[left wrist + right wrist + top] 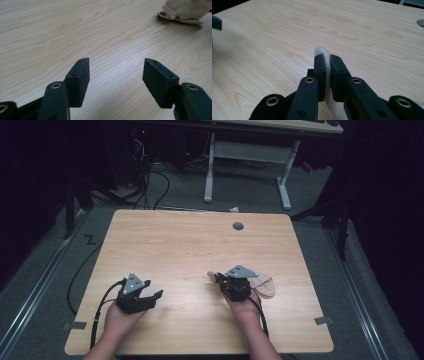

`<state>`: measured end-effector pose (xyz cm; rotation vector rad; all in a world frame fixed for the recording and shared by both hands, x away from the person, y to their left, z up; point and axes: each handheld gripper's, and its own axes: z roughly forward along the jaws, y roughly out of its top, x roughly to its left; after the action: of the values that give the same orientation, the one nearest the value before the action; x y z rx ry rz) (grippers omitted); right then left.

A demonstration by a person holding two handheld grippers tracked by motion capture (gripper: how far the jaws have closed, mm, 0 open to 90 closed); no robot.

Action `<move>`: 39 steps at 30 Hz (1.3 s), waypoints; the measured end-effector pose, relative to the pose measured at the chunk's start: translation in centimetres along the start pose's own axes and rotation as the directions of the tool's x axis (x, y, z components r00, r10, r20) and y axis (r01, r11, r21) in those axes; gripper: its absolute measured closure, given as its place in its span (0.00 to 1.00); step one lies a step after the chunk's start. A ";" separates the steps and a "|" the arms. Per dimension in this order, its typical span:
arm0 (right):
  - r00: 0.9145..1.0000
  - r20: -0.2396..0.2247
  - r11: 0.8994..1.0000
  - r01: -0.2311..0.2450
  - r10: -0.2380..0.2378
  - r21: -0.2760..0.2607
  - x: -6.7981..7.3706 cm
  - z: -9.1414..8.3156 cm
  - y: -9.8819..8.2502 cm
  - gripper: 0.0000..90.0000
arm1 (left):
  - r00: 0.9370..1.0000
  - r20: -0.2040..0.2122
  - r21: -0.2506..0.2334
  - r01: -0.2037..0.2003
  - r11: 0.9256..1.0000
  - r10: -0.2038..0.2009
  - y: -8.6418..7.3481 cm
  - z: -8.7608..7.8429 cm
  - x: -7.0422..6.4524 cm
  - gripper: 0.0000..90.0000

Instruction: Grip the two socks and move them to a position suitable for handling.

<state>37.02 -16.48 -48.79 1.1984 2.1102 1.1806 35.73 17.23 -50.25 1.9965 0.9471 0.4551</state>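
Note:
A beige cloth piece, perhaps a sock (265, 285), lies on the light wooden table (190, 245) at the front right. My right gripper (220, 279) sits on its left end and is shut on a fold of it. In the right gripper view the jaws (327, 58) press together on a white woven edge of the cloth (322, 51), which pokes up between them. My left gripper (152, 296) rests low at the front left, open and empty. In the left gripper view its jaws (116, 65) stand wide apart over bare wood, with the cloth (186, 10) far off at the upper right.
A grey cable hole (238, 226) (420, 23) sits near the table's far edge. Beyond the table stand the white legs of another desk (285, 185), with cables on the dark floor (150, 185). A black tip of the left gripper (216, 22) shows at the right gripper view's left edge.

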 end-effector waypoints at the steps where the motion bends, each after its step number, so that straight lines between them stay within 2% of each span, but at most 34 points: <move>1: 1.000 0.006 1.000 -0.016 0.016 -0.001 -0.5 -0.1 -0.1 0.94 | 1.000 -0.001 0.003 -0.002 1.000 0.002 0.0 0.1 0.0 0.43; 5: 0.998 0.040 0.999 -0.051 0.051 -0.007 -2.2 -0.6 -0.4 0.94 | 1.000 0.001 0.006 -0.005 1.000 0.005 0.0 0.3 -0.2 0.43; 8: 0.996 0.048 0.997 -0.078 0.080 -0.027 -3.1 -1.2 -0.5 0.94 | 1.000 0.001 0.009 -0.011 1.000 0.011 0.0 0.4 -0.2 0.43; 10: 0.994 0.043 0.995 -0.095 0.096 -0.035 -3.3 -1.6 -0.4 0.94 | 1.000 0.003 0.013 -0.012 1.000 0.012 0.0 0.4 -0.2 0.43; 11: 0.995 0.038 0.995 -0.088 0.089 -0.039 -3.3 -1.6 -0.4 0.94 | 1.000 0.003 0.014 -0.013 1.000 0.013 0.0 0.5 -0.2 0.43; 16: 0.998 -0.014 0.998 -0.062 0.062 -0.023 -1.5 -0.8 -0.3 0.94 | 1.000 0.001 0.012 -0.019 1.000 0.019 0.1 0.2 -0.3 0.43; 19: 0.999 -0.049 1.000 -0.021 0.022 0.003 0.3 0.1 -0.2 0.94 | 1.000 -0.002 0.010 -0.020 1.000 0.020 0.1 0.1 -0.3 0.43; 20: 0.997 -0.081 1.000 0.001 0.000 0.008 1.7 0.5 -0.1 0.94 | 1.000 -0.002 0.012 -0.020 1.000 0.020 0.0 0.1 -0.3 0.43; 21: 0.997 -0.081 1.000 0.001 0.000 0.008 1.7 0.5 -0.1 0.94 | 1.000 -0.002 0.013 -0.020 1.000 0.020 0.0 0.1 -0.3 0.43; 25: 0.984 -0.173 0.999 0.034 -0.035 -0.013 4.4 0.8 0.6 0.94 | 1.000 -0.005 0.023 -0.029 0.999 0.029 -0.1 0.1 -0.3 0.43; 27: 0.983 -0.180 0.999 0.039 -0.045 -0.035 5.0 0.6 1.2 0.93 | 0.999 -0.008 0.025 -0.031 0.999 0.032 -0.2 -0.1 -0.3 0.43; 29: 0.985 -0.171 0.999 0.027 -0.034 -0.047 4.7 0.4 1.5 0.93 | 1.000 -0.012 0.029 -0.026 0.999 0.026 -0.4 -0.3 -0.1 0.43; 31: 0.989 -0.148 0.999 0.017 -0.024 -0.046 3.9 0.6 1.5 0.93 | 1.000 -0.017 0.024 -0.016 1.000 0.016 -0.5 -0.5 0.0 0.43; 32: 0.992 -0.129 0.999 -0.005 0.001 -0.035 3.0 0.7 1.3 0.93 | 1.000 -0.017 0.021 -0.013 1.000 0.013 -0.5 -0.5 0.1 0.43; 34: 0.993 -0.115 0.999 -0.010 0.006 -0.032 2.6 0.7 1.1 0.93 | 1.000 -0.018 0.013 -0.005 1.000 0.005 -0.4 -0.6 0.3 0.43; 39: 0.997 -0.068 0.998 -0.050 0.047 -0.034 0.3 0.6 0.8 0.93 | 0.999 -0.028 0.017 -0.016 1.000 0.017 -0.4 -0.5 0.2 0.43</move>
<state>37.63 -15.77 -48.45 1.2161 2.1106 1.2918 35.34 17.77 -50.31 2.0191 0.9553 0.4873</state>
